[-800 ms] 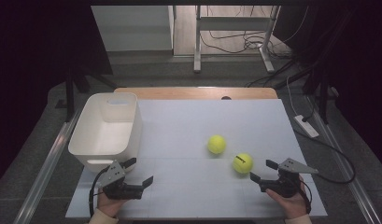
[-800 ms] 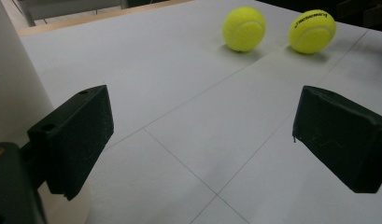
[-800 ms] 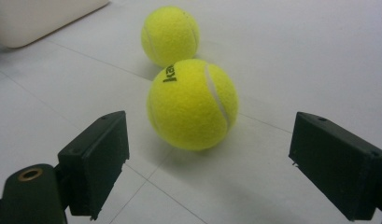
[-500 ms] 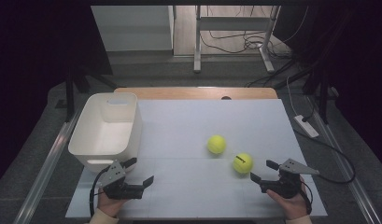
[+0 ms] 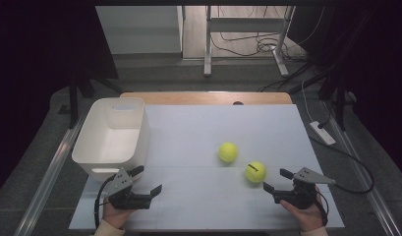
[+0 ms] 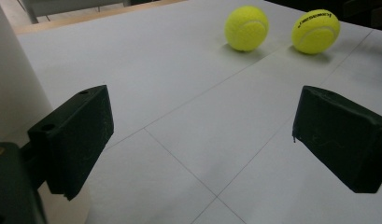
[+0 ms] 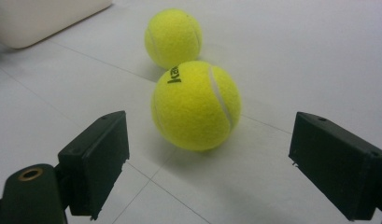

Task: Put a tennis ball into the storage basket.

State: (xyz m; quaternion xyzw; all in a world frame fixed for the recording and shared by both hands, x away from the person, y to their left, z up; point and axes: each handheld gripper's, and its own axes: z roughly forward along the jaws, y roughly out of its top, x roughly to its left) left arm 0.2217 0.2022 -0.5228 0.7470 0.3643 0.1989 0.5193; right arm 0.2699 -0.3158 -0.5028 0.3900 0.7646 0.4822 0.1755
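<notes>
High view overhead facing forward, gripper views low, sharing tennis balls (image 5: 228, 152)

Dark room, grey floor (image 5: 36, 162), cables (image 5: 247, 46)

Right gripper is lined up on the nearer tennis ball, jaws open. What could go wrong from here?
1. The nearer tennis ball sits free on the table; a jaw of the right gripper could nudge it and send it rolling.
2. The second tennis ball lies close behind it, so pushing forward may knock that one away too.
3. The white bin stands across the table beside the left gripper, so any carry there is long.
</notes>
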